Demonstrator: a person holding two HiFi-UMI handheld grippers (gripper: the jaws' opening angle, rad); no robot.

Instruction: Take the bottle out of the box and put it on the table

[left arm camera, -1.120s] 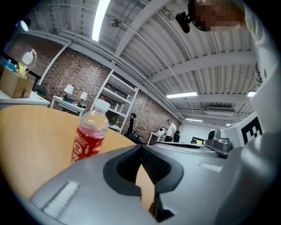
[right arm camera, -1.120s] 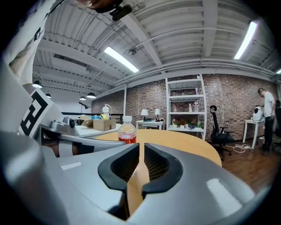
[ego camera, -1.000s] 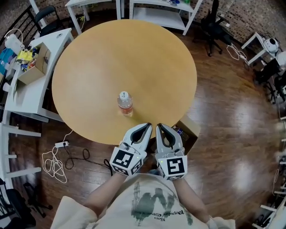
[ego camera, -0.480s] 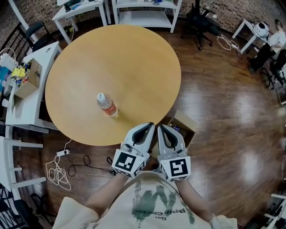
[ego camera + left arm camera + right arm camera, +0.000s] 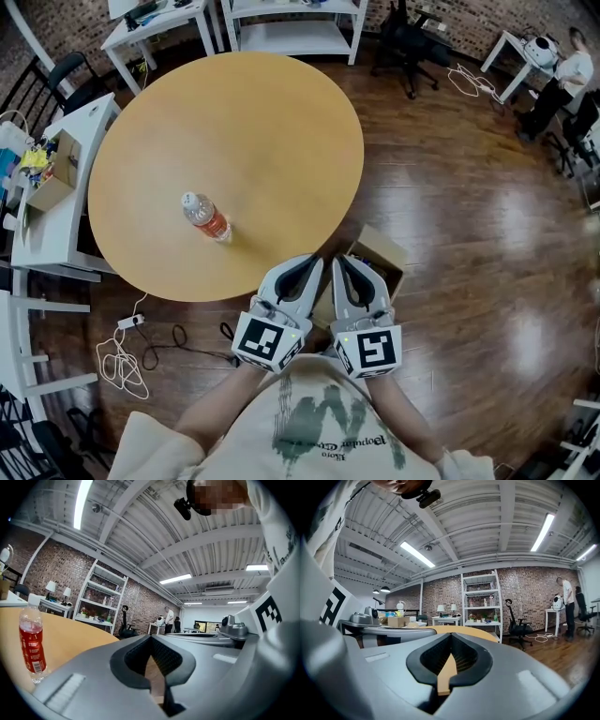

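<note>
Bottle (image 5: 204, 217) upright on the desk (image 5: 272, 131); left gripper (image 5: 313, 263) and right gripper (image 5: 338, 263) both clenched, empty, side by side near the box (image 5: 384, 257)

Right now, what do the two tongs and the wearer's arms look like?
Left tongs and right tongs match: light grey moulded shells tapering to a point, with black ribbed pads inside. Each carries a white cube with black square markers. No cables show on either. Clothing: a cream short-sleeved T-shirt with dark green print.
</note>
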